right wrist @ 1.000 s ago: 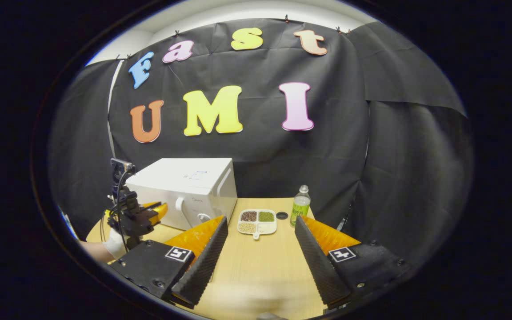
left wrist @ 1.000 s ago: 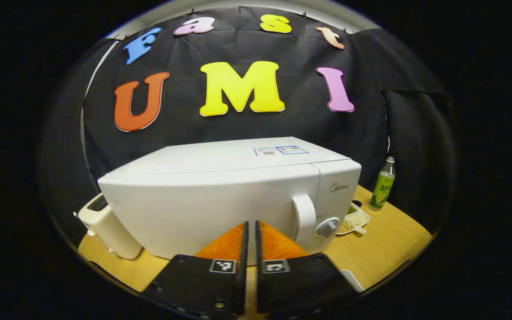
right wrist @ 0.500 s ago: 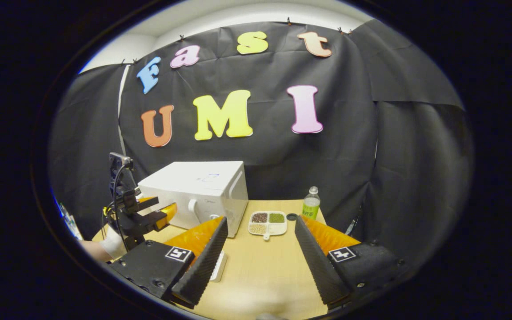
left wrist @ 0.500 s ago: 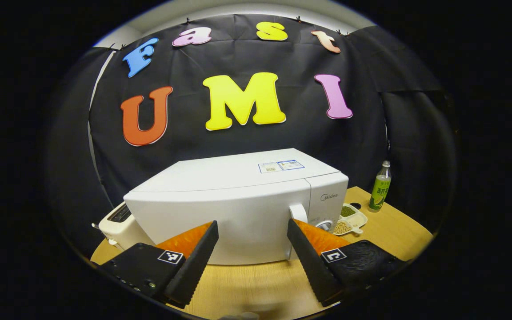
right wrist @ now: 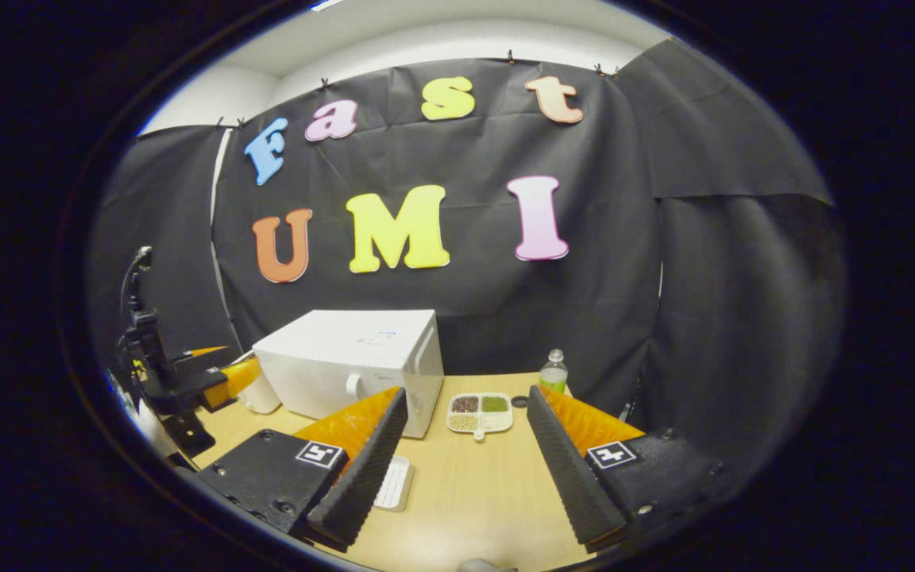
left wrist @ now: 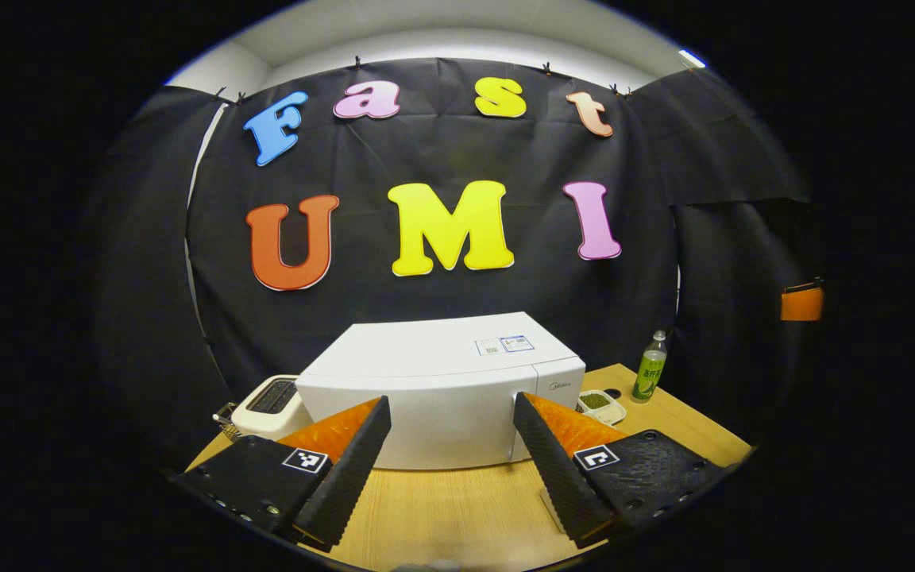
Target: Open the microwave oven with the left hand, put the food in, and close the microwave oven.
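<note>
White microwave oven (left wrist: 442,397), door shut, centre of the left gripper view on the bench (left wrist: 457,508); divided tray of beans and grains (right wrist: 480,412) just right of it in the right gripper view. Left gripper (left wrist: 449,453) and right gripper (right wrist: 465,453): fingers wide, holding nothing, both well apart from the oven. Risk: a loose hook on the door handle (right wrist: 353,387) may slip or drag the oven across the bench; tilting the tray would spill it.
</note>
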`<state>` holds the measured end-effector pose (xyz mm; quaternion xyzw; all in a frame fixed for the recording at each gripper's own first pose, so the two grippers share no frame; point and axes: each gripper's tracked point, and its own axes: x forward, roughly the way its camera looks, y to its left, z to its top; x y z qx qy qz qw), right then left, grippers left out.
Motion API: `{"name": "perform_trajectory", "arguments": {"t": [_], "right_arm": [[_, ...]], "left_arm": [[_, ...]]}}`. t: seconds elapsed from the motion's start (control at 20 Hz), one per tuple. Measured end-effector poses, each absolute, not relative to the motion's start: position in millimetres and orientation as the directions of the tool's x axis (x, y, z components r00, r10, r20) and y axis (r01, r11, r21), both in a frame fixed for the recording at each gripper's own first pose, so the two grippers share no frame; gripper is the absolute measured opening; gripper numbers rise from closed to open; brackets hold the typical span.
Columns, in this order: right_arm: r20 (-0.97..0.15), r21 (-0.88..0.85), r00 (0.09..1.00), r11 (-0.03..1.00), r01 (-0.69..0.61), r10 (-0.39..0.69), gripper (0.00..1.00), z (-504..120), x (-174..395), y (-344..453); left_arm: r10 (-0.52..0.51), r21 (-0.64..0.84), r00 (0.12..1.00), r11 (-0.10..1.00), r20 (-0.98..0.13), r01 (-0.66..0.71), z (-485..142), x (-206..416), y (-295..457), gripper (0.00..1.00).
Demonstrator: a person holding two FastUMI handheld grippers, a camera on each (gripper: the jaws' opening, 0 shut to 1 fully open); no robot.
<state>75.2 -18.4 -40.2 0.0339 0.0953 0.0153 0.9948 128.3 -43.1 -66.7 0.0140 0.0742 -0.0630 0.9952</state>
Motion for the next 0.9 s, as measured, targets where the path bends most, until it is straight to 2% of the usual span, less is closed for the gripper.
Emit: {"name": "perform_trajectory", "arguments": {"t": [0.3,0.35,0.5,0.55,0.6,0.75,0.8,0.9], "right_arm": [[-0.120,0.039,0.993,0.999,0.001,0.004,0.97,-13,46,12],[-0.112,0.040,0.994,0.999,-0.001,0.005,0.91,-11,41,19],[-0.094,0.033,0.996,0.999,-0.008,0.011,0.91,-5,28,35],[-0.087,0.033,0.996,0.999,-0.006,0.008,0.97,-3,23,38],[-0.083,0.034,0.996,0.999,-0.006,0.009,0.91,-1,19,41],[-0.070,0.034,0.997,0.999,-0.010,0.012,0.91,3,5,49],[-0.069,0.030,0.998,1.000,-0.009,0.011,0.97,4,2,50],[-0.064,0.033,0.998,0.999,-0.012,0.014,0.97,6,-3,52]], "left_arm": [[-0.084,-0.018,0.993,0.996,-0.085,0.083,-24,63,27,0.96],[-0.075,-0.025,0.994,0.997,-0.083,0.073,-22,53,38,0.96],[-0.047,-0.039,0.996,0.998,-0.082,0.044,-19,22,65,0.97],[-0.042,-0.043,0.996,0.998,-0.077,0.039,-15,13,72,0.97],[-0.034,-0.046,0.996,0.998,-0.078,0.030,-16,3,78,0.96],[-0.025,-0.054,0.997,0.998,-0.070,0.021,-13,-17,84,0.98],[-0.025,-0.054,0.997,0.998,-0.067,0.021,-11,-22,86,0.98],[-0.025,-0.052,0.998,0.998,-0.054,0.023,-6,-32,87,0.98]]}}
